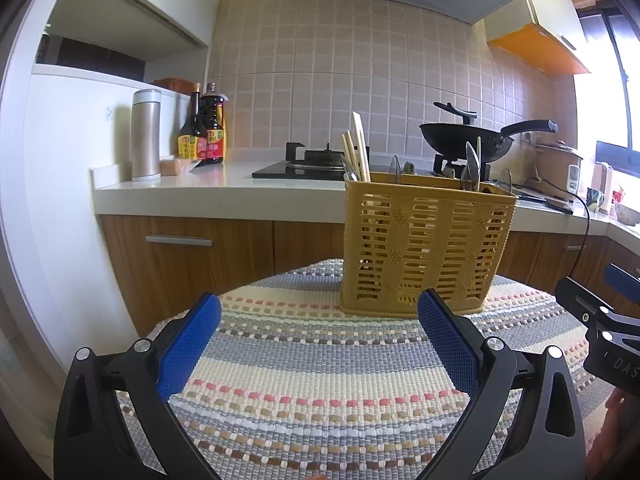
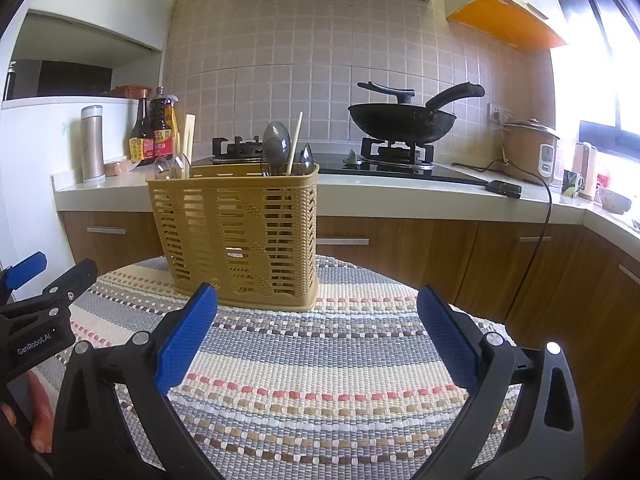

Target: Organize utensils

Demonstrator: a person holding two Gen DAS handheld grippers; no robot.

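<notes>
Both tools hang low over the striped woven mat (image 2: 320,380) here, and both are empty. The left gripper (image 1: 320,344) has its blue textured pads spread wide, nothing between them; the right gripper (image 2: 318,336) is just as wide and just as bare.

Just beyond the fingertips stands the tan slotted plastic utensil basket (image 2: 240,236), upright on the mat. Its load pokes above the rim: pale wooden chopsticks (image 1: 356,152) at one end, grey translucent spoons (image 2: 276,148) further along, one lone stick among them. No loose utensil shows on the mat, so my read is the sorting is largely done, or the next pick comes out of the basket itself.

If so, come down from above, pinch one handle high, lift straight; a sideways tug could tip that light basket.

Room is fair on the mat in front, but the round table edge (image 2: 460,308) falls away close behind the basket. Well beyond, the white kitchen counter (image 2: 400,192) carries a black wok (image 2: 400,124).
</notes>
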